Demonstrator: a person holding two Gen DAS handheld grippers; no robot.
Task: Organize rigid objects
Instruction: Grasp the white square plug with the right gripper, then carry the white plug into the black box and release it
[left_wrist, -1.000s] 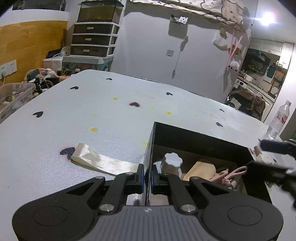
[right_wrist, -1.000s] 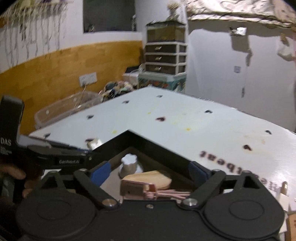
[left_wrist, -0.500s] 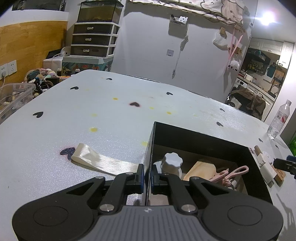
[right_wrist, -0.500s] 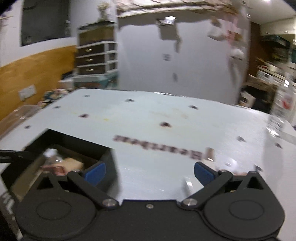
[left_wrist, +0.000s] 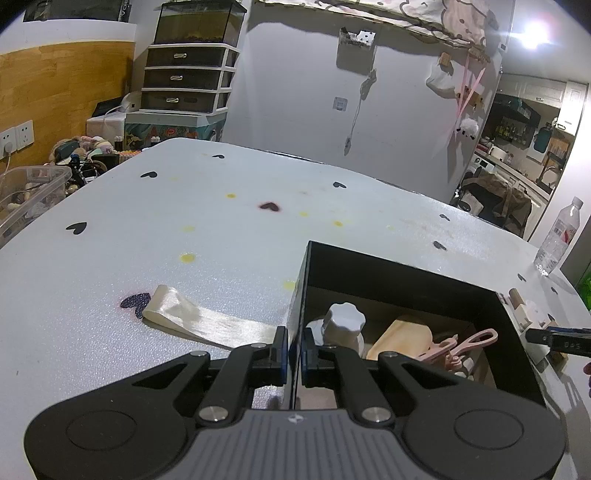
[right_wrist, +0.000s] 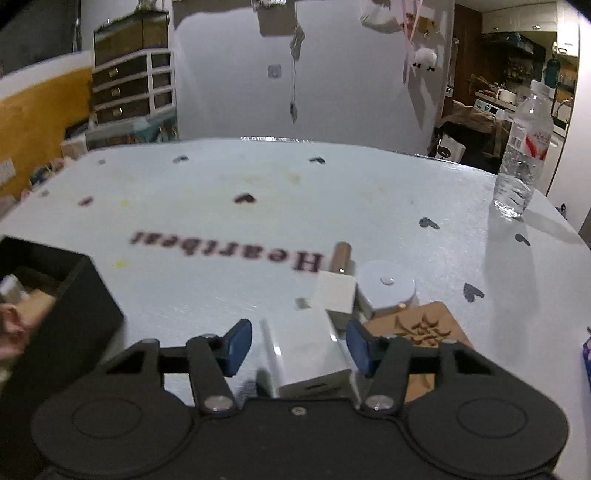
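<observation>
The right claw (right_wrist: 299, 345) hangs low over the white table (right_wrist: 258, 184), its blue pads closing around a white rectangular block (right_wrist: 308, 350) that lies flat between them; gaps still show on both sides, so the pads do not press it yet. Just beyond the block sit a small white cube (right_wrist: 336, 295), a white round lid (right_wrist: 386, 288), a wooden peg (right_wrist: 341, 254) and a carved wooden tile (right_wrist: 421, 326). The left claw (left_wrist: 294, 349) is clamped shut on the near wall of the black box (left_wrist: 402, 269), which holds a white knob (left_wrist: 345, 317), a wooden scoop (left_wrist: 400, 334) and pink clips (left_wrist: 461, 343). A second ago the right claw hung wide open over the box; it has since swung away to the block. The left claw has not moved.
</observation>
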